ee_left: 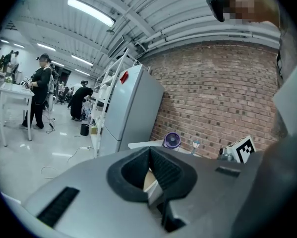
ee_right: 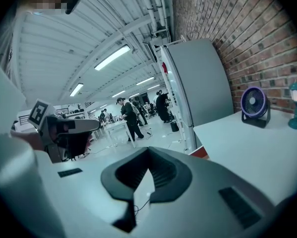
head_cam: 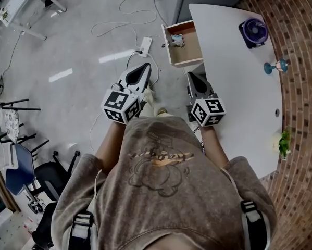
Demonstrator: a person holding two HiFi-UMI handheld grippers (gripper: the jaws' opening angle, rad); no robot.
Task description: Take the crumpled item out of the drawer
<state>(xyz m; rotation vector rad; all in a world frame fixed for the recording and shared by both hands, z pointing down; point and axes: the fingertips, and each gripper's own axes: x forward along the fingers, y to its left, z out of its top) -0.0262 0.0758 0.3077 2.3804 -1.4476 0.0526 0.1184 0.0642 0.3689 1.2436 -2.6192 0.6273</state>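
The wooden drawer [head_cam: 190,46] stands pulled open from the white table's [head_cam: 234,87] left edge. The crumpled item [head_cam: 177,40], pale with bluish specks, lies in the drawer's far left corner. Both grippers are held at the person's waist, short of the drawer and pointing toward it. My left gripper [head_cam: 143,67] hangs over the floor to the drawer's lower left; its jaws meet, with nothing between them [ee_left: 149,150]. My right gripper [head_cam: 191,76] sits just below the drawer's near end, by the table edge, also shut and empty [ee_right: 148,152].
On the table stand a purple fan [head_cam: 253,32], a small teal lamp [head_cam: 276,65] and a green plant [head_cam: 284,142]. A brick wall [head_cam: 301,87] runs behind it. A power strip [head_cam: 145,46] with cables lies on the floor. Chairs [head_cam: 20,165] crowd the left, a grey fridge [ee_left: 131,108] stands beyond.
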